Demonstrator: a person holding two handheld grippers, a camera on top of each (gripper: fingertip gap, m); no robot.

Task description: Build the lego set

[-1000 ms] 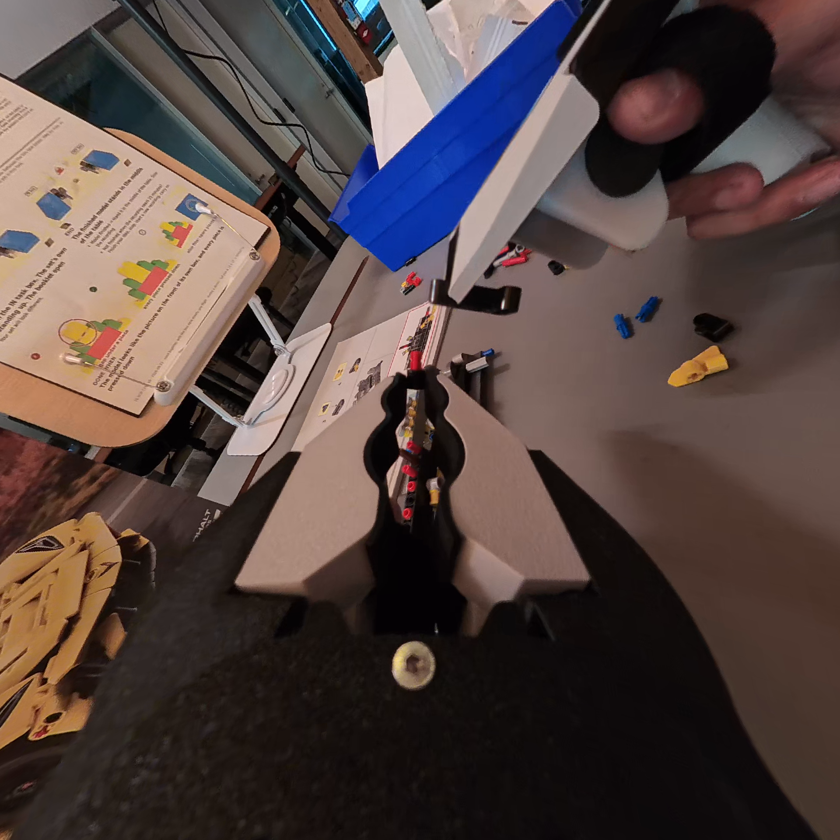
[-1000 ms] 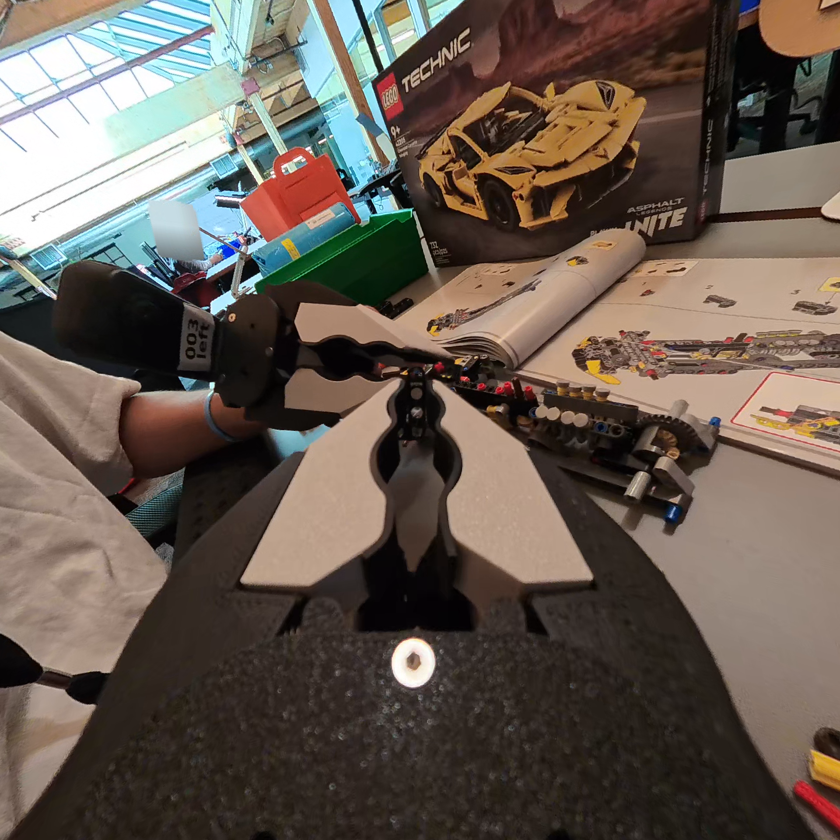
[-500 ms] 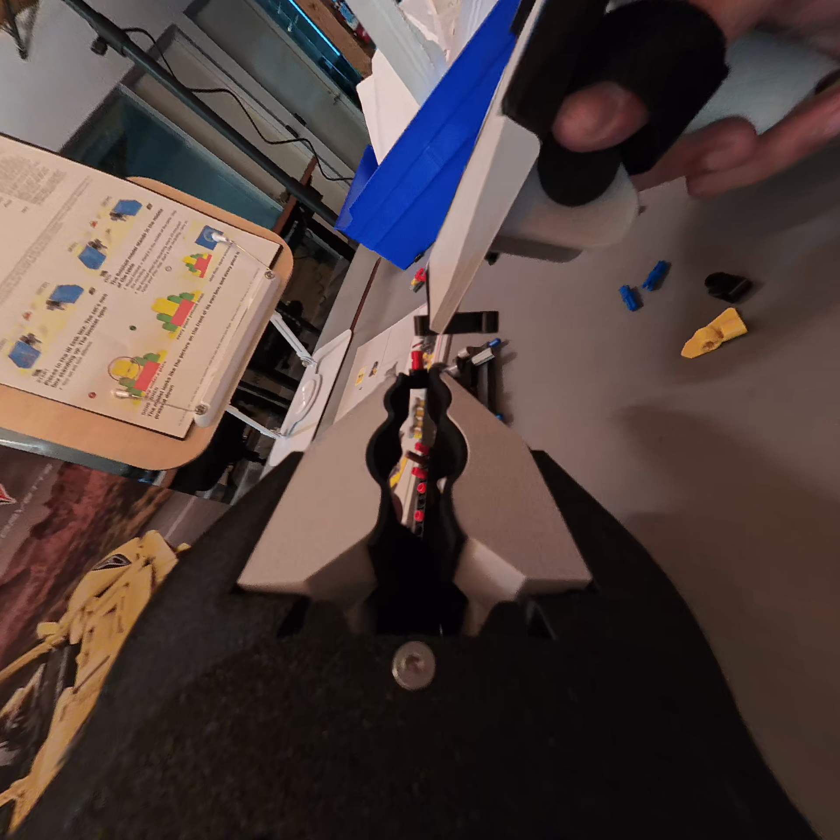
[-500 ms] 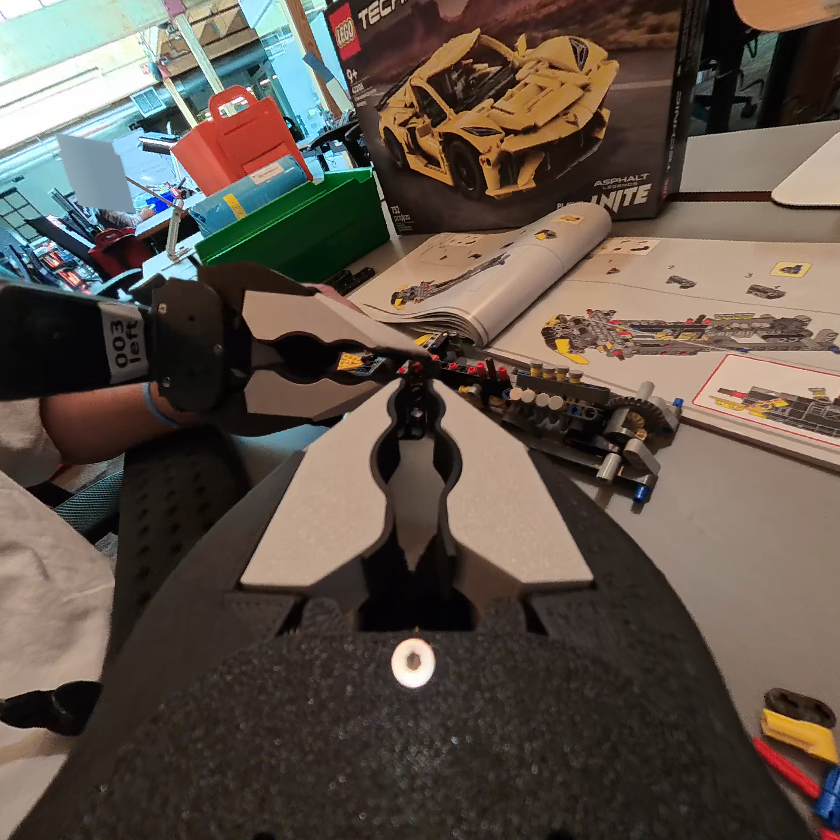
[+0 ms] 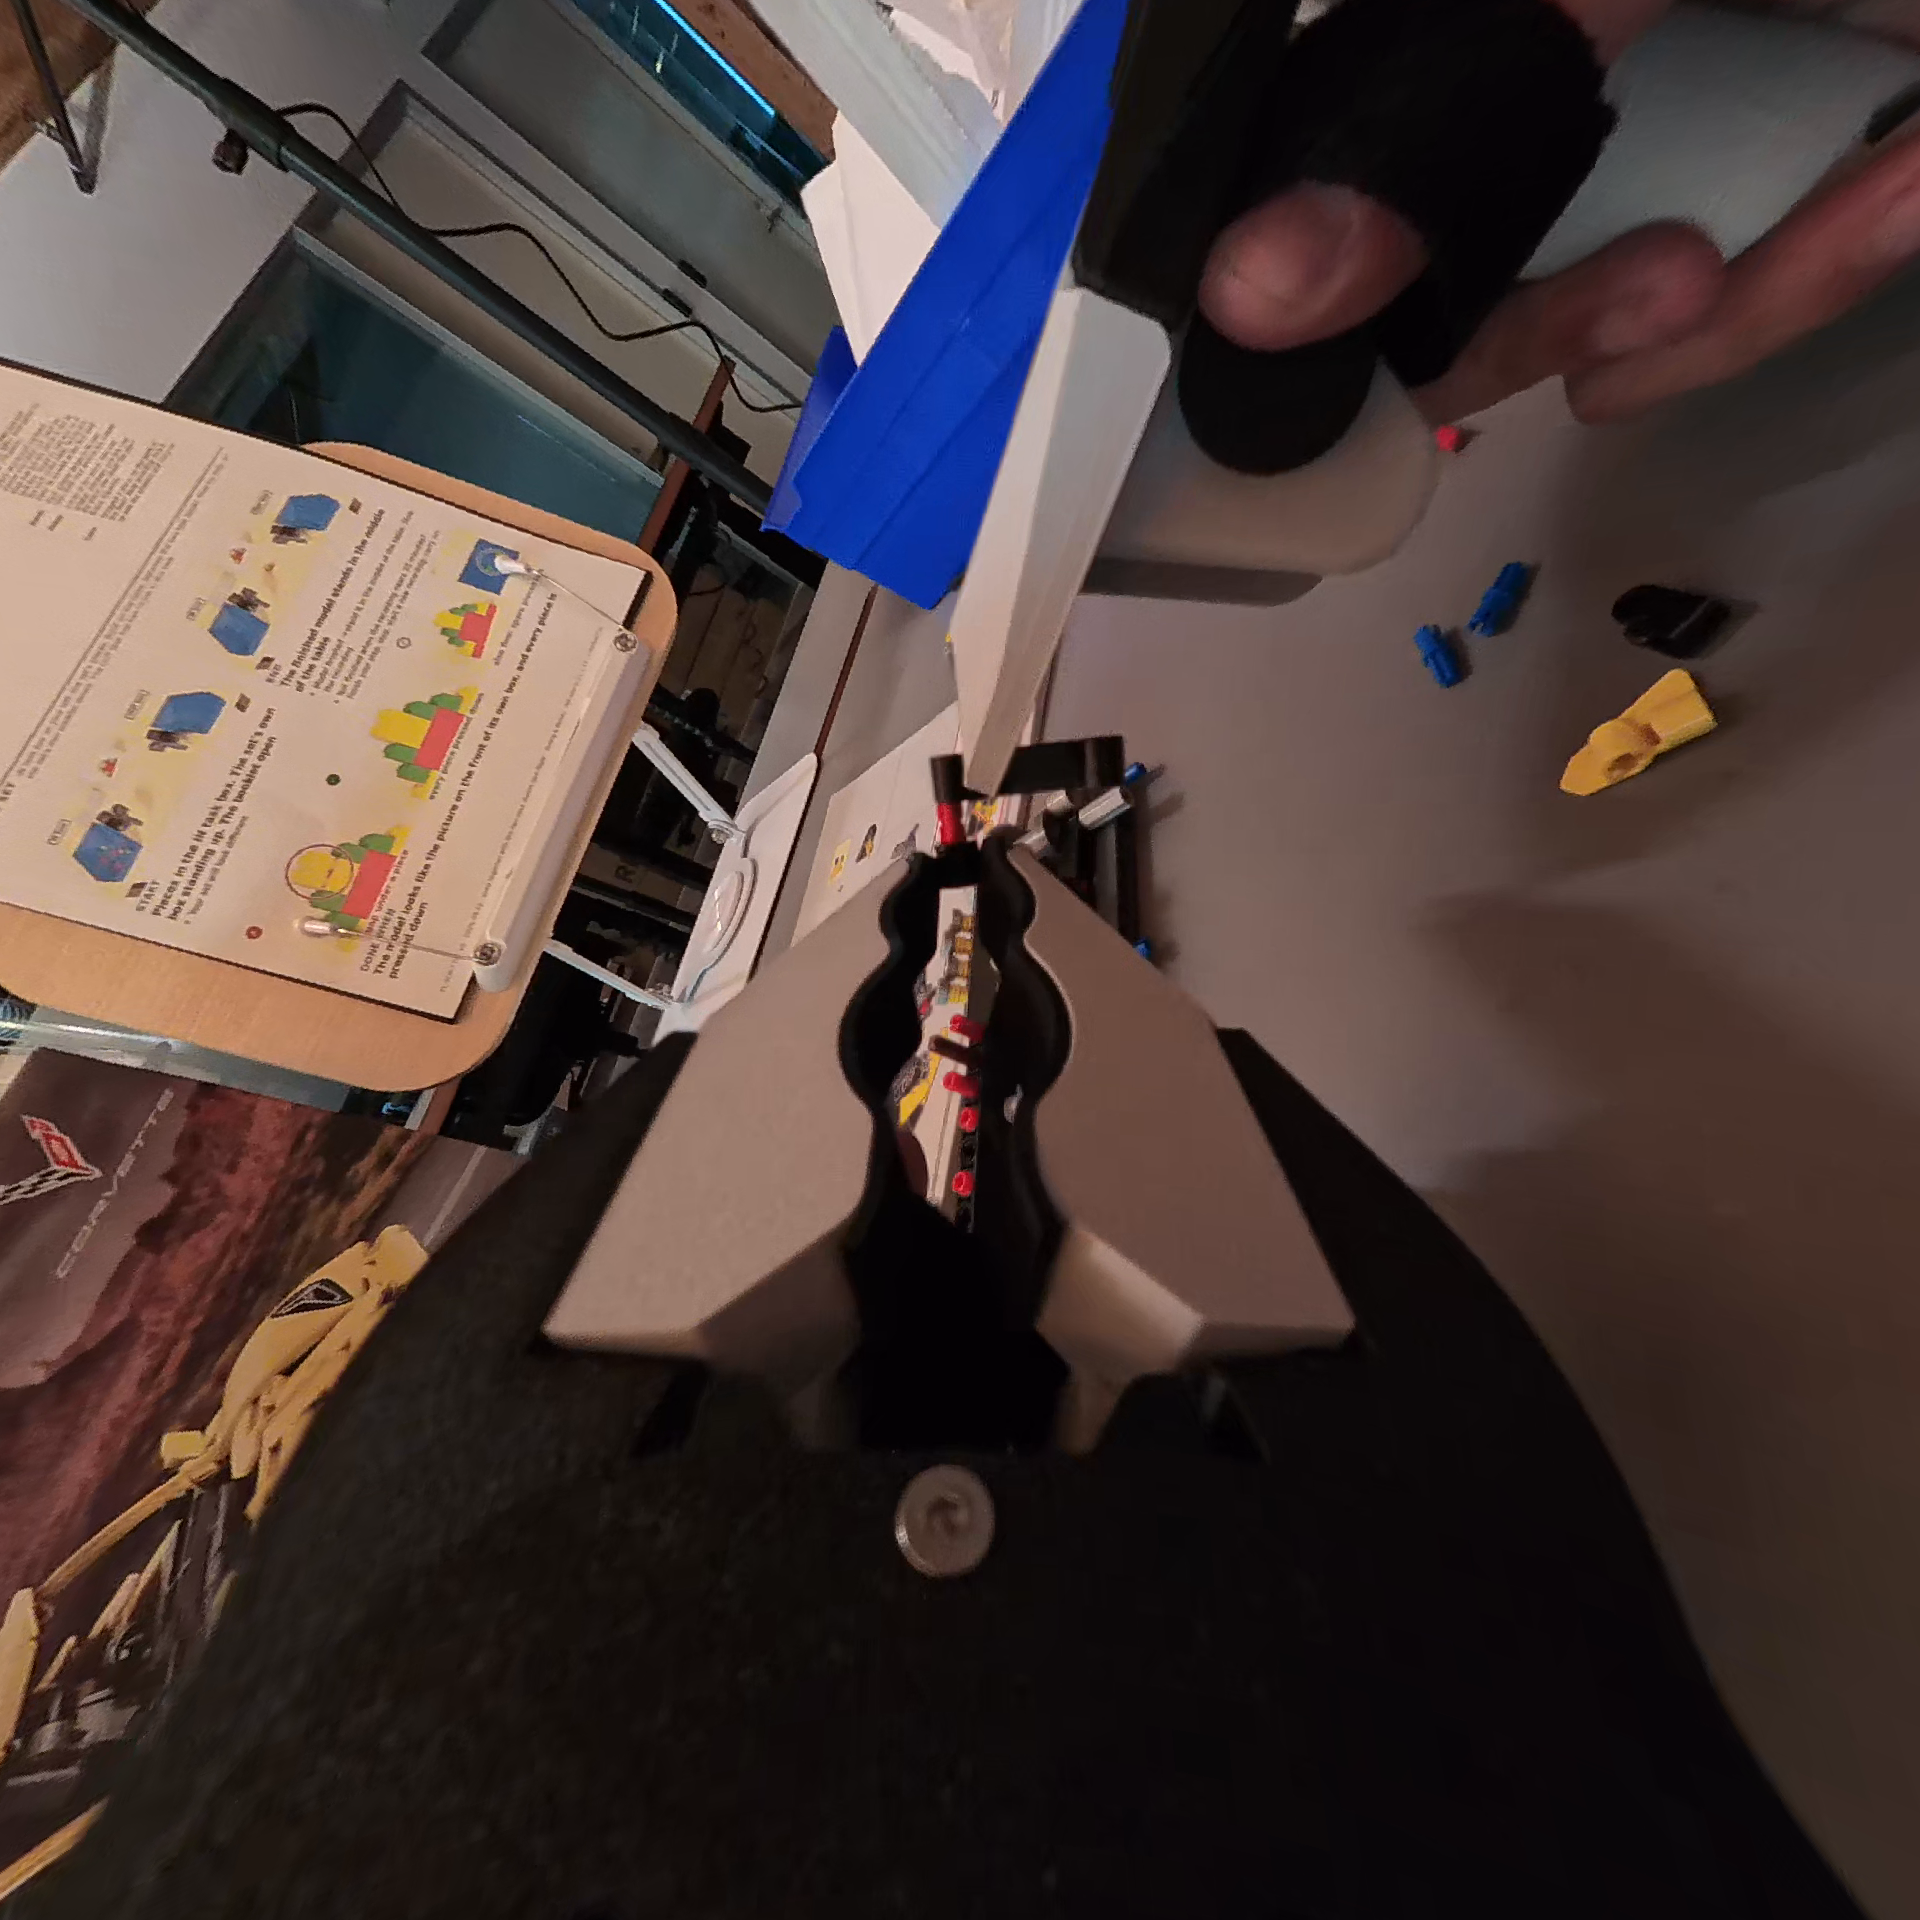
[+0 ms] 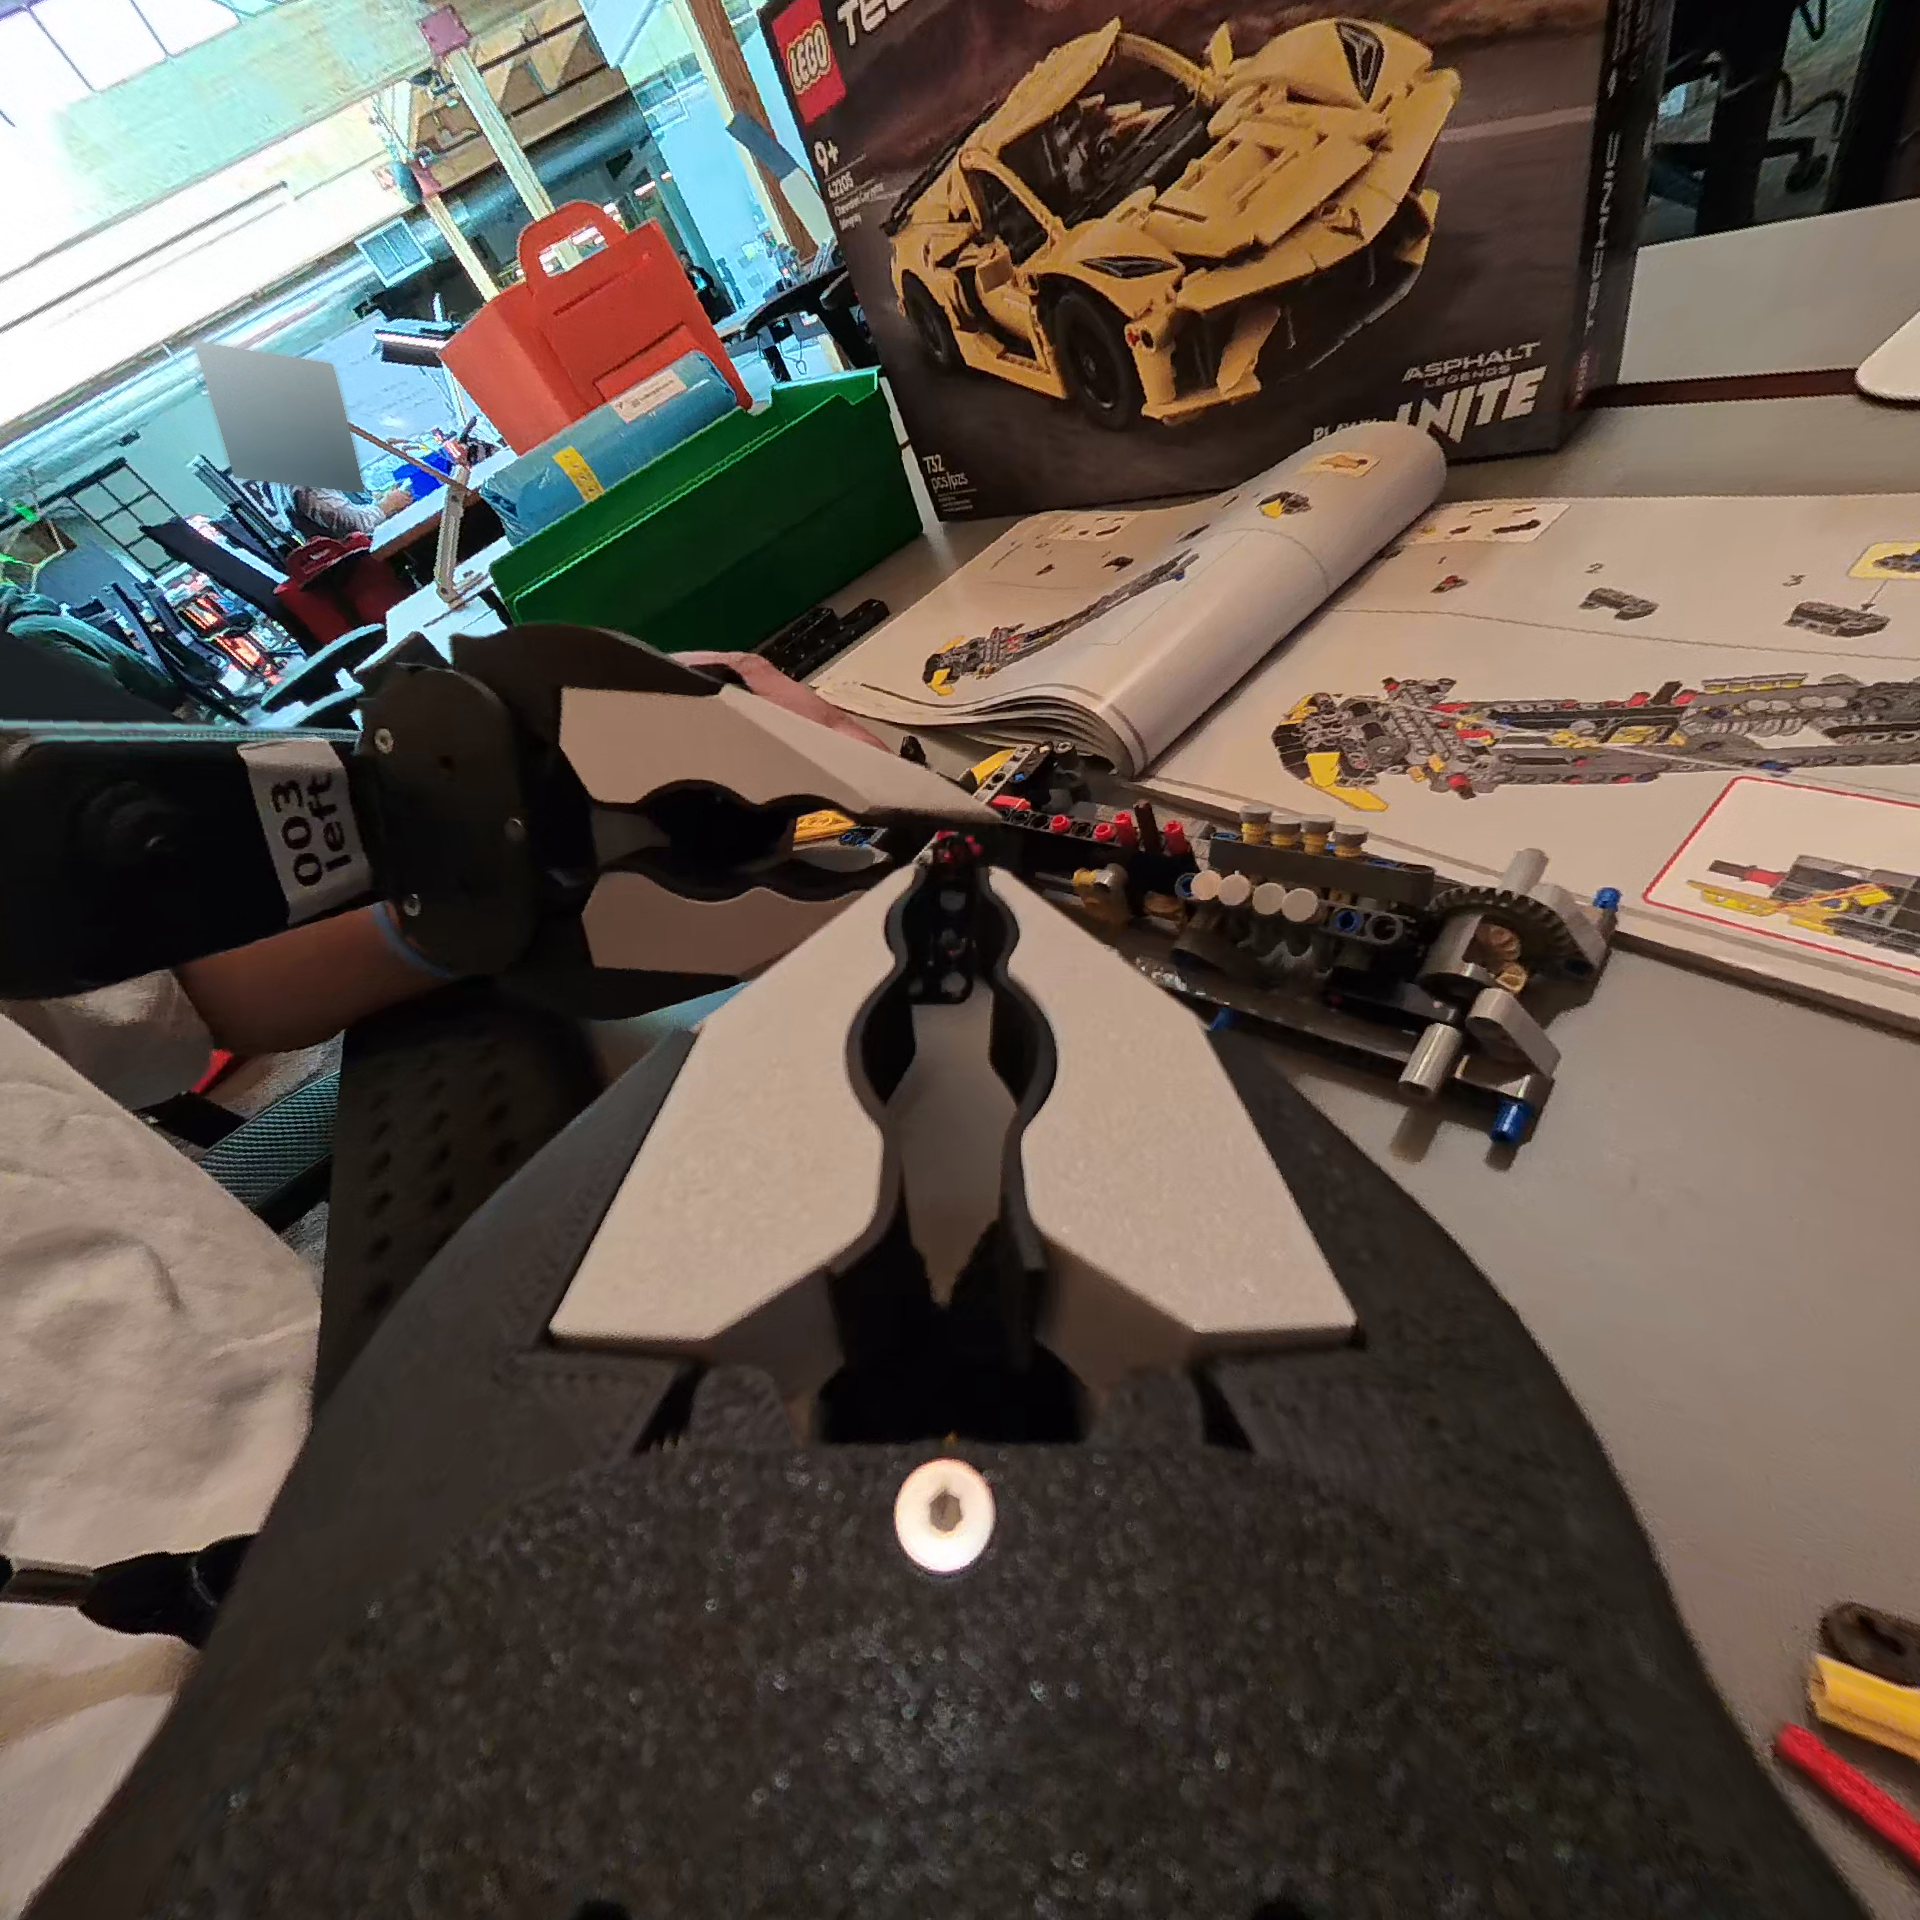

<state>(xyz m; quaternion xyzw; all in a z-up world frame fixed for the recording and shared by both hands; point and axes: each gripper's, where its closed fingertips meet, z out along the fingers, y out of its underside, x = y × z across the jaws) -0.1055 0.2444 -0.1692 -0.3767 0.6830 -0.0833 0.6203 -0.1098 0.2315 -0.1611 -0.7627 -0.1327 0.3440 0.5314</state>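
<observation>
The long, partly built chassis [image 6: 1309, 914] lies on the grey table in front of the open instruction booklet [image 6: 1195, 623]. My left gripper [image 5: 961, 857] is shut on the chassis's near end; its black beam with red pins [image 5: 971, 1132] shows between the fingers. In the right wrist view the left gripper [image 6: 966, 821] comes in from the left. My right gripper [image 6: 951, 868] is shut on a short black beam [image 6: 943, 940] with red pins at its tip. That tip sits right at the held end of the chassis. The left wrist view shows the right gripper [image 5: 982, 769] coming down from above with the beam [image 5: 1070, 764].
The set box [image 6: 1195, 208] and a green bin [image 6: 707, 520] stand behind the booklet. A blue bin [image 5: 935, 416] and a task sheet on a wooden board [image 5: 312, 727] stand at the far side. Loose parts lie around: yellow piece [image 5: 1642, 732], blue pins [image 5: 1496, 613], red axle [image 6: 1849, 1787]. Less than 4 cm separates the two grippers' tips.
My right gripper has carried the black beam closer to the left gripper's tips, so its red-pinned end now meets the chassis end. The left gripper has tilted slightly while holding the chassis.
</observation>
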